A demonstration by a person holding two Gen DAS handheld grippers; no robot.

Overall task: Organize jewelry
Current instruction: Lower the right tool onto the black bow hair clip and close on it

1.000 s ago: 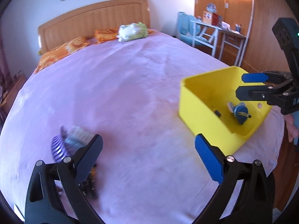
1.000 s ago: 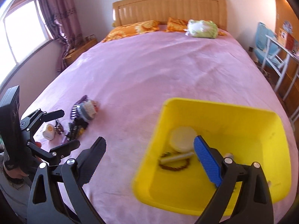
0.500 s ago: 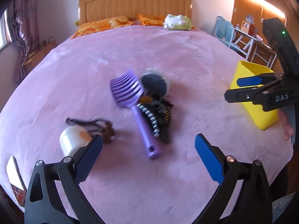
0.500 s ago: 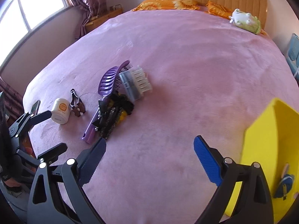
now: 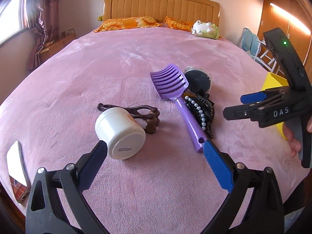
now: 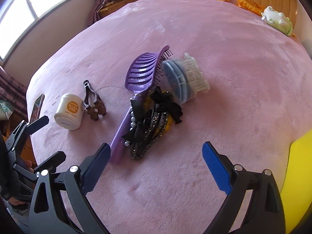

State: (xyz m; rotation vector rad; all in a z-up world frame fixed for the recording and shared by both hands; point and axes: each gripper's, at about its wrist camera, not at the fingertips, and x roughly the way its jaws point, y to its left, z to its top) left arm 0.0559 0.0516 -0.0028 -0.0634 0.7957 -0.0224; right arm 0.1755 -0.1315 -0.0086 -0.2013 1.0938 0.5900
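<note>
Where curtains (image 5: 42, 19) hang, pink bedspread (image 5: 117, 68)

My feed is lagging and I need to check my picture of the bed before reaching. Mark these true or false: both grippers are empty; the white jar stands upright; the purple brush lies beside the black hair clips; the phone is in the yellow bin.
1. Both grippers are empty. True: the left gripper and the right gripper are open, holding nothing.
2. The white jar stands upright. False: it lies on its side.
3. The purple brush lies beside the black hair clips. True.
4. The phone is in the yellow bin. False: it lies on the bed's edge.
</note>
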